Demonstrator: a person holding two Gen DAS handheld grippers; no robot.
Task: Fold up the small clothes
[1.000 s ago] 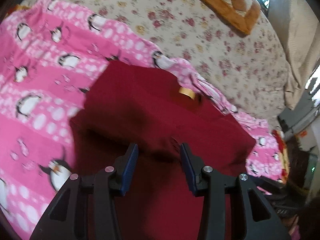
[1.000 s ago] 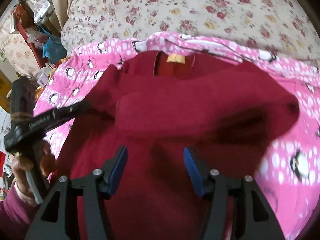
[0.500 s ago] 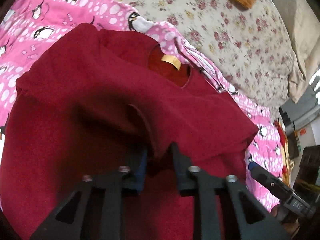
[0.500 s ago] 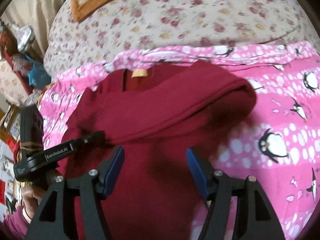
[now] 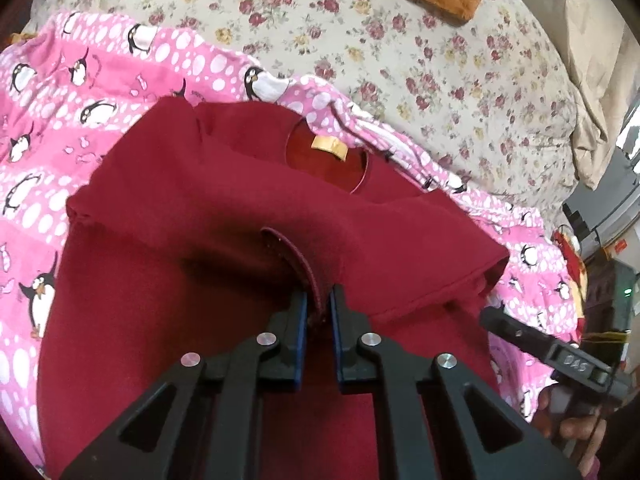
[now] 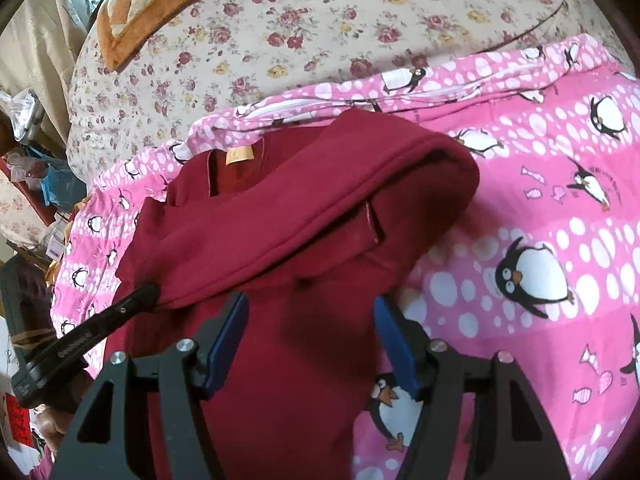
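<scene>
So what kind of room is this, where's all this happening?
Most likely a bedroom in a home. The dark red top lies on a pink penguin-print cover spread over a bed with a floral sheet, a quilted orange cushion sits at the far end, and household clutter crowds the bedside.

Right gripper point(image 6: 310, 334) open over red shirt point(image 6: 288, 232); left gripper point(image 6: 150, 294) pinching sleeve.

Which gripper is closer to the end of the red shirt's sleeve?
Left. The left gripper has its jaws shut on the sleeve cuff of the red shirt. The right gripper hangs open, nearer the shirt's body.
</scene>
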